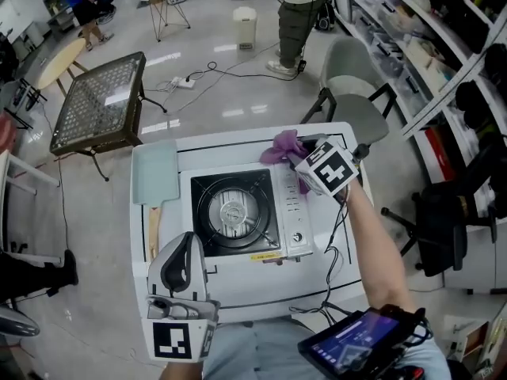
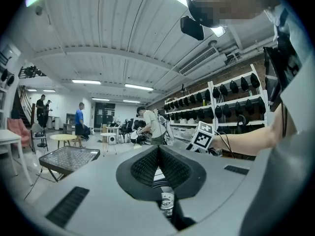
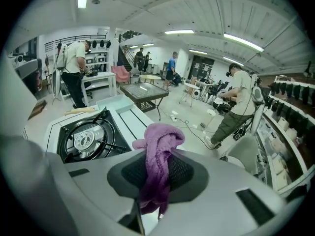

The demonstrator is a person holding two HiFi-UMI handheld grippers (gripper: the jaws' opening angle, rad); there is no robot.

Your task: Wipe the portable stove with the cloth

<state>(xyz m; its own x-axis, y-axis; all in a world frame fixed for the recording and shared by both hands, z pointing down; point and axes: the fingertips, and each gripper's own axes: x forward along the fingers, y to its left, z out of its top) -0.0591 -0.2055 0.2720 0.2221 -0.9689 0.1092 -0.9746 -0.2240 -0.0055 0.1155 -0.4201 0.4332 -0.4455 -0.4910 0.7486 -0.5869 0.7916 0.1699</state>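
Observation:
The portable stove (image 1: pixel 238 212), white with a black burner well, sits in the middle of a white table (image 1: pixel 341 145). My right gripper (image 1: pixel 305 169) hovers over the stove's far right corner, shut on a purple cloth (image 1: pixel 283 147) that bunches out past its tips. In the right gripper view the cloth (image 3: pixel 160 141) hangs between the pads of the right gripper (image 3: pixel 158 168), with the stove (image 3: pixel 86 136) down to the left. My left gripper (image 1: pixel 184 242) is at the stove's near left corner. In the left gripper view the pads of the left gripper (image 2: pixel 158 156) meet, with nothing between them.
A pale green cutting board (image 1: pixel 155 172) and a wooden handle (image 1: pixel 153 232) lie left of the stove. Cables (image 1: pixel 333 287) trail across the table's near right. A mesh-top table (image 1: pixel 99 105) and a grey chair (image 1: pixel 356 93) stand beyond. A person (image 1: pixel 301 14) stands farther back.

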